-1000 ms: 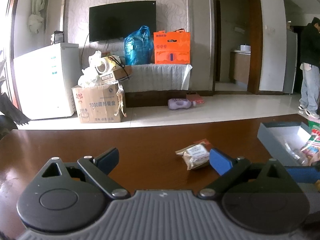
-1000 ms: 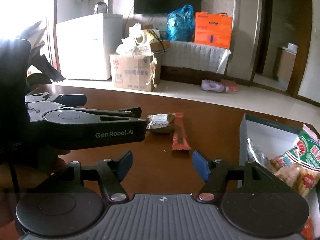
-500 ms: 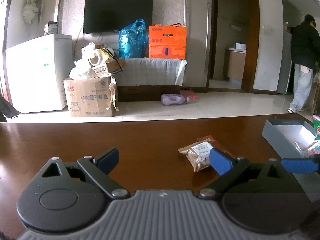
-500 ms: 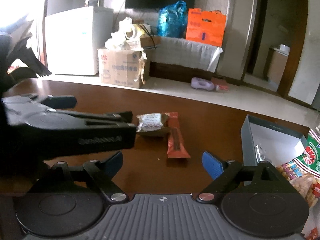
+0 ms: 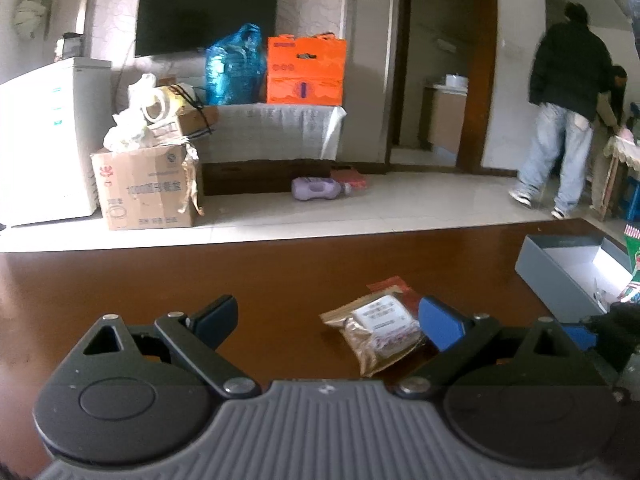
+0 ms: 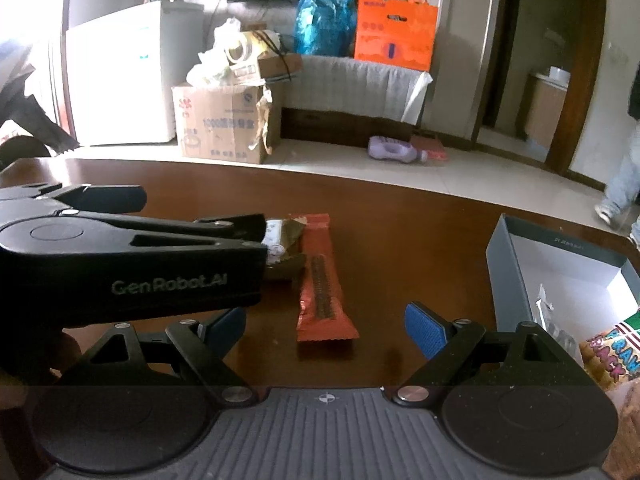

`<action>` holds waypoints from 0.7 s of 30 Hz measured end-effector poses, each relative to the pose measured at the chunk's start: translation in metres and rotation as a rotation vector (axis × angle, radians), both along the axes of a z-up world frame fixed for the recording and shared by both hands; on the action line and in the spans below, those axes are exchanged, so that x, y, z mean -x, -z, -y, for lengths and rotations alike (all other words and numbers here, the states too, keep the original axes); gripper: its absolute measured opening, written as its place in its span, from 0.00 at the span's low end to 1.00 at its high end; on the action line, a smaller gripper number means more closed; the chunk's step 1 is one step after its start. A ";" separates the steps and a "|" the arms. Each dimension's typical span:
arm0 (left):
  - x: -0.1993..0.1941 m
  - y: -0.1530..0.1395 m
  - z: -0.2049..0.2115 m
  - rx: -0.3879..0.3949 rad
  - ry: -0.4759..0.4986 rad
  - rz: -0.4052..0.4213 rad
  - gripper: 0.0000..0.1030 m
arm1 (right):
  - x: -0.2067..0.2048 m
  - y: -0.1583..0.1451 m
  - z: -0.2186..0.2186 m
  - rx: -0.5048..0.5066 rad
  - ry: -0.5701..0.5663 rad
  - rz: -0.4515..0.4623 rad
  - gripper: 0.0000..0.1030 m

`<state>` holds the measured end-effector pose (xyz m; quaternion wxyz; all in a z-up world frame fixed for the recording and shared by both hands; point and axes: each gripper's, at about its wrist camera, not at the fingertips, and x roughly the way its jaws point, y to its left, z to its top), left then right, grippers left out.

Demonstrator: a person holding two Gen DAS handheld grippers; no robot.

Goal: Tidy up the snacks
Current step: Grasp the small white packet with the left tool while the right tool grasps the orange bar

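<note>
Nearest the right wrist camera, the right tool (image 6: 326,326) is hanging with its blue-padded fingers spread wide and holding nothing, just above the glossy dark-brown wooden bench (image 6: 400,216). Compared with a second ago it is sitting closer to the flat orange-red foil snack bar (image 6: 322,280), which is now lying lengthwise between the two pads' lines, slightly ahead of them. That alignment suggests the bar is being set up as the right tool's next pick.

The left tool (image 5: 328,320) is also standing open and empty. Over the last second it has been closing in on the crinkled tan plastic snack packet with the white label (image 5: 378,330); the packet is now lying just inside the right-hand pad, partly behind it, whereas earlier it lay further ahead. In the right wrist view this tool's black body is covering most of the packet, and I cannot tell whether a pad is touching it.

Further right, the open grey cardboard box with a white lining (image 6: 520,256) is waiting, with a red-and-green printed cracker bag (image 6: 608,348) and some clear wrappers already in it. Both loose snacks are lying well apart from the box, so two items are probably left to carry over.

Beyond the bench, the tiled floor and cluttered room are playing no part.
</note>
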<state>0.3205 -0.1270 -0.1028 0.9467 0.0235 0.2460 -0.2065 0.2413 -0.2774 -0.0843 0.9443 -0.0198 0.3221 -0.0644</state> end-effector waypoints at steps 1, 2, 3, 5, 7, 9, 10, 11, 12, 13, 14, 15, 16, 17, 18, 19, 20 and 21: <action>-0.004 0.000 0.004 0.001 0.010 -0.003 0.95 | -0.002 0.001 0.001 0.000 0.000 -0.002 0.83; -0.007 0.001 0.007 0.002 0.016 -0.005 0.95 | -0.003 0.002 0.002 -0.001 0.001 -0.003 0.82; -0.011 0.001 0.010 -0.002 0.025 -0.008 0.95 | -0.004 0.003 0.002 -0.003 0.000 -0.003 0.81; -0.015 0.002 0.016 -0.010 0.042 -0.017 0.95 | -0.005 0.003 0.003 -0.009 -0.007 0.001 0.80; -0.022 0.003 0.022 -0.018 0.061 -0.037 0.95 | -0.007 0.004 0.003 -0.012 -0.015 0.004 0.80; -0.027 0.005 0.028 -0.032 0.080 -0.059 0.95 | -0.008 0.004 0.003 -0.019 -0.018 0.008 0.80; -0.030 0.006 0.030 -0.037 0.092 -0.068 0.95 | -0.008 0.005 0.004 -0.022 -0.019 0.008 0.80; -0.031 0.006 0.031 -0.043 0.095 -0.073 0.95 | -0.008 0.005 0.004 -0.028 -0.021 0.009 0.79; -0.033 0.007 0.032 -0.047 0.094 -0.077 0.95 | -0.008 0.005 0.005 -0.035 -0.024 0.009 0.79; -0.035 0.007 0.033 -0.048 0.092 -0.082 0.95 | -0.010 0.004 0.006 -0.041 -0.024 0.010 0.78; -0.035 0.007 0.032 -0.047 0.086 -0.084 0.95 | -0.010 0.004 0.006 -0.046 -0.026 0.010 0.77; -0.036 0.008 0.032 -0.042 0.083 -0.088 0.95 | -0.010 0.004 0.006 -0.051 -0.031 0.010 0.74; -0.037 0.009 0.030 -0.037 0.079 -0.100 0.95 | -0.010 0.003 0.007 -0.058 -0.039 0.010 0.70; -0.035 0.011 0.030 -0.037 0.071 -0.109 0.93 | -0.010 0.003 0.006 -0.064 -0.046 0.010 0.68; -0.035 0.013 0.028 -0.035 0.066 -0.114 0.87 | -0.010 0.002 0.005 -0.066 -0.053 0.010 0.66; -0.036 0.014 0.028 -0.033 0.064 -0.119 0.83 | -0.010 0.001 0.005 -0.067 -0.063 0.011 0.62; -0.037 0.014 0.027 -0.032 0.061 -0.126 0.75 | -0.010 0.001 0.005 -0.067 -0.068 0.012 0.61; -0.038 0.014 0.027 -0.030 0.060 -0.134 0.73 | -0.010 0.000 0.005 -0.068 -0.073 0.012 0.57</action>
